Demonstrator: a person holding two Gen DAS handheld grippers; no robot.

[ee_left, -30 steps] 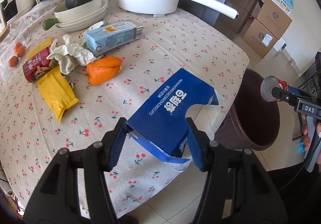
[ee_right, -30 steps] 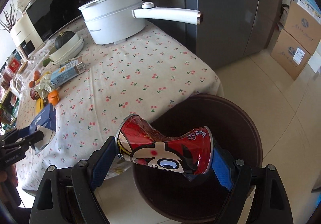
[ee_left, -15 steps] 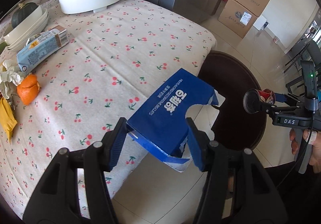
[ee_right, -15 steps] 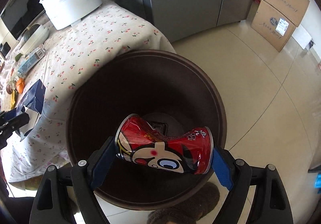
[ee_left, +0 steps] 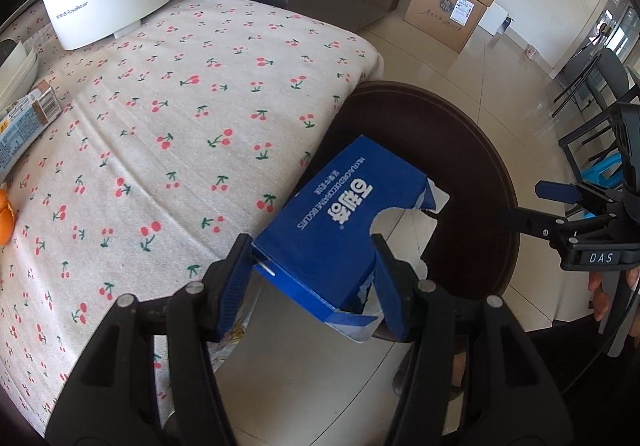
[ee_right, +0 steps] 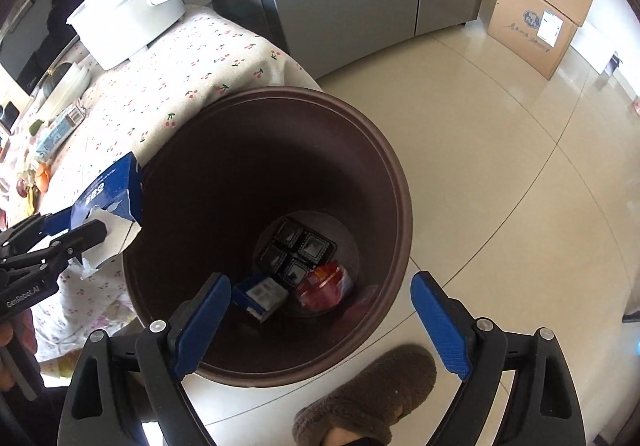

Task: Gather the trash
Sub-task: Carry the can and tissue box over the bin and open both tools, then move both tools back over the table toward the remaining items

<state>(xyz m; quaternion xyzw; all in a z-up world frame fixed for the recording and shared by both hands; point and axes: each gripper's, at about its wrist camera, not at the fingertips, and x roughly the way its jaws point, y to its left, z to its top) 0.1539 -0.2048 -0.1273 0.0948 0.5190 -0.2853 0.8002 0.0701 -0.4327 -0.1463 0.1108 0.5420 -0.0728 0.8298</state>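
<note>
Left gripper (ee_left: 312, 278) clamped on a torn blue box (ee_left: 340, 222), held over the brown bin's (ee_left: 492, 174) rim.

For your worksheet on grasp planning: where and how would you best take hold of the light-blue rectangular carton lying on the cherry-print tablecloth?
Grip the light-blue rectangular carton across its narrow width, near mid-length, coming from above. It appears to lie flat with its long side faces exposed, so a tool's jaws could span them; end to end it looks too long. Its far end is cut off in the left wrist view.
</note>
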